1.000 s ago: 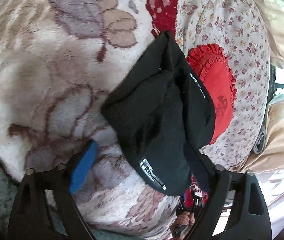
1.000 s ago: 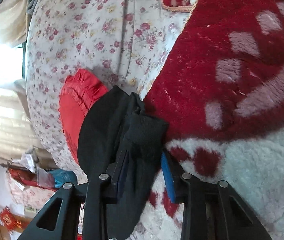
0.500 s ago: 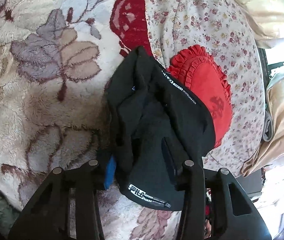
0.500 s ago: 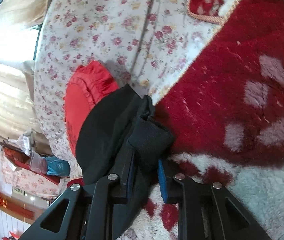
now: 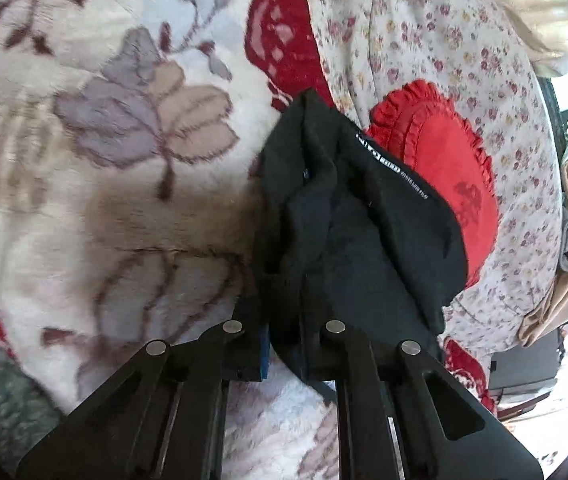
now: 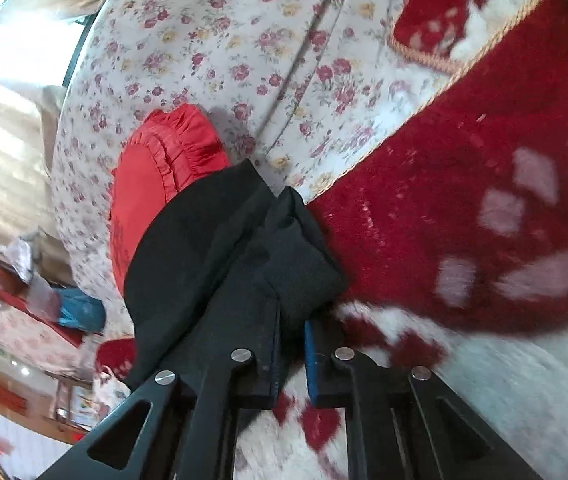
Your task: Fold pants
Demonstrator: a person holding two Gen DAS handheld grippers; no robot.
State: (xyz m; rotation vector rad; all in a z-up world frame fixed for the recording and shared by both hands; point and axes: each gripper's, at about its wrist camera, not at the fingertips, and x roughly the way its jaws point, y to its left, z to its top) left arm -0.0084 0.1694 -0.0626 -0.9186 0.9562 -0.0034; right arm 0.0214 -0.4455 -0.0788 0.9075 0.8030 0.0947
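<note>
The black pants hang bunched and folded over, lifted above the bed, with white lettering along one edge. My left gripper is shut on their near left edge; cloth fills the gap between the blue pads. In the right wrist view the pants hang to the left, and my right gripper is shut on a ribbed cuff or hem. Both grippers hold the same bundle from opposite sides.
A fleecy floral blanket in cream, grey and red covers the bed. A flower-print quilt lies beyond, with a red frilled heart cushion on it. Curtains and room clutter are past the bed's edge.
My left gripper moved in over the pants and closed from wide open onto their edge. My right gripper narrowed onto the cuff. The bundle has shifted slightly toward the cushion.
</note>
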